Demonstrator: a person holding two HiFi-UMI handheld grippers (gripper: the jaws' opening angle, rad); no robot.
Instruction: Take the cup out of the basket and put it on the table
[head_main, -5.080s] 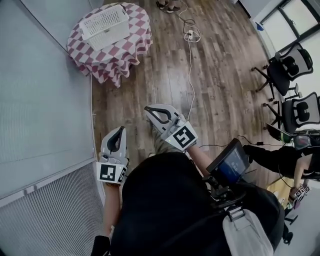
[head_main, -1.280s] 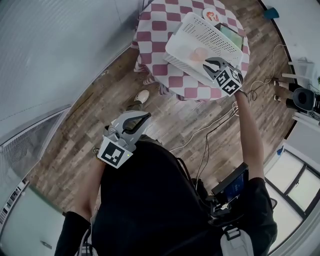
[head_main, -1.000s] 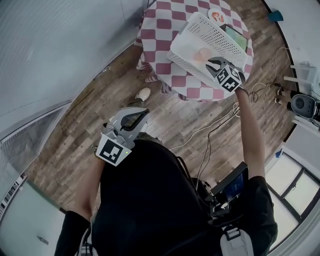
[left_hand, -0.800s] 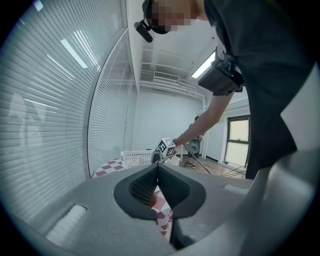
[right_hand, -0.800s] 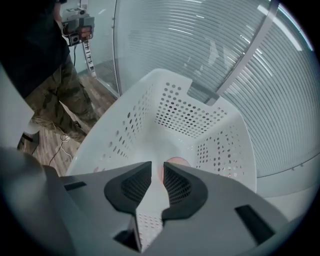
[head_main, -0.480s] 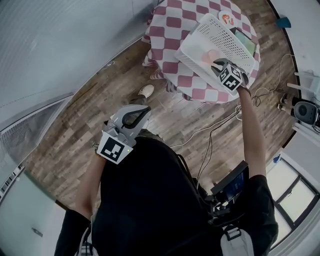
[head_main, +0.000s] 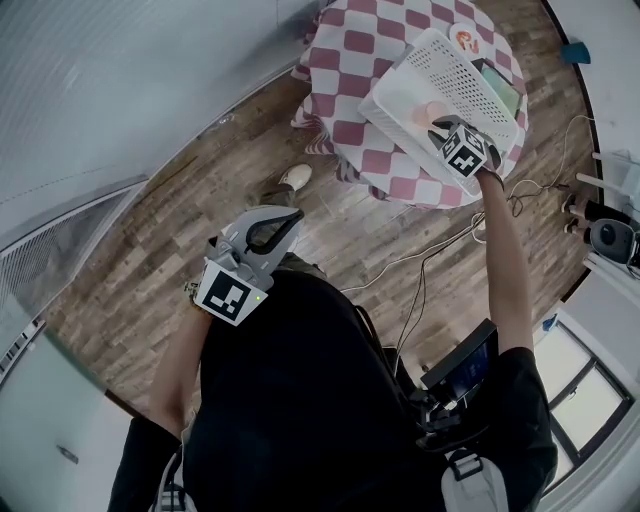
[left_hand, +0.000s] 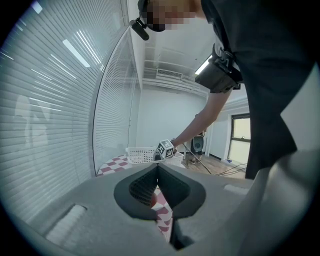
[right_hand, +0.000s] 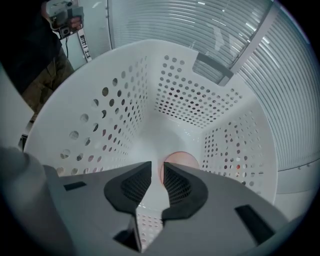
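Cup: a pale pink cup (right_hand: 182, 161) sits on the floor of the basket (right_hand: 125, 100), at lower centre of the right gripper view, close to the far corner.
Basket: white, perforated, high-walled, on the checked counter (head_main: 345, 40) at upper right of the head view.
Right gripper (right_hand: 157, 167): reaches down into the basket with the jaws a narrow slit apart and nothing between them; the cup shows just past the right-hand jaw.
Left gripper (left_hand: 157, 170): held by the body at centre left of the head view, jaws together, empty.
Handling: the cup looks light, stiff and probably plastic, so likely smooth and apt to slip or tip if nudged. Only a round face shows, so whether it stands or lies cannot be told.
Grip: best across the wall near the rim, which the jaws must open wider to take.
In the way: the basket's walls hem the approach, so the lift has to go straight up.
Around: a small printed plate (head_main: 462, 38) and a green flat thing (head_main: 503, 92) beside the basket; cables (head_main: 440, 240) on the wood floor (head_main: 150, 260).
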